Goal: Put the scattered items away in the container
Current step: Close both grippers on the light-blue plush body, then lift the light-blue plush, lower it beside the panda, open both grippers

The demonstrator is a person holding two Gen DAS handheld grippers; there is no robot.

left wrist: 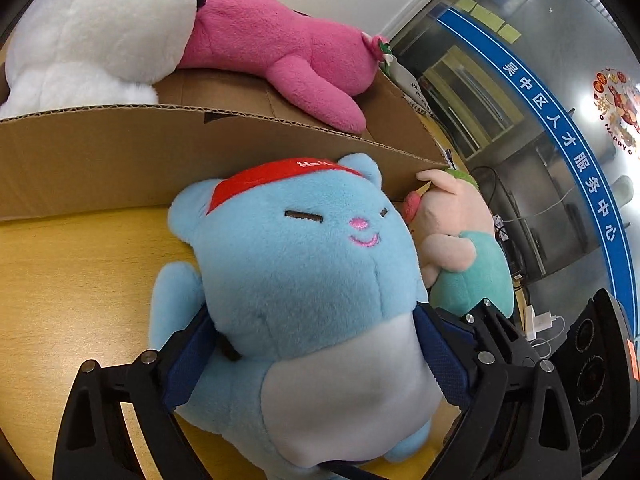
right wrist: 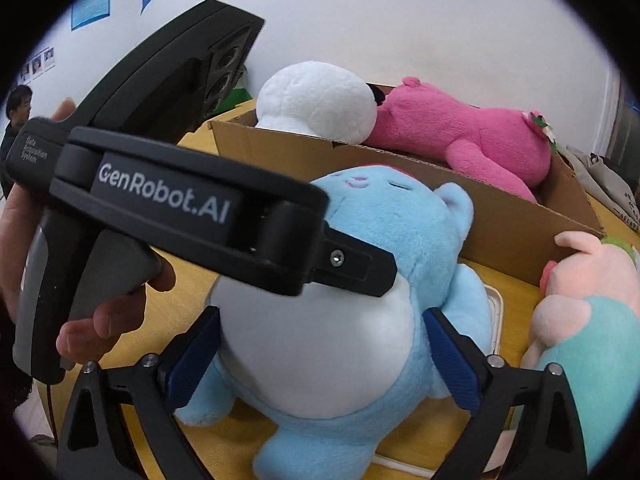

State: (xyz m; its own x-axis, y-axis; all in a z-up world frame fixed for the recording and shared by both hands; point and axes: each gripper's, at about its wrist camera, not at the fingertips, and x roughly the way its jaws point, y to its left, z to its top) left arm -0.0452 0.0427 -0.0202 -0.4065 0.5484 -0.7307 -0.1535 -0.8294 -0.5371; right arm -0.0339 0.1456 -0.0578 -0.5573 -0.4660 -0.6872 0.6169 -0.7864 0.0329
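Observation:
A blue plush cat with a red cap sits on the wooden table in front of a cardboard box. My left gripper is shut on its body, blue pads pressed into both sides. In the right wrist view the same blue plush sits between the blue pads of my right gripper, which also press its white belly from both sides. The left gripper's body crosses in front of it there. A white plush and a pink plush lie in the box.
A pink-and-teal plush stands right of the blue one, against the box corner; it also shows in the right wrist view. A white tray edge lies under the toys. A glass wall is at the right; a person stands far left.

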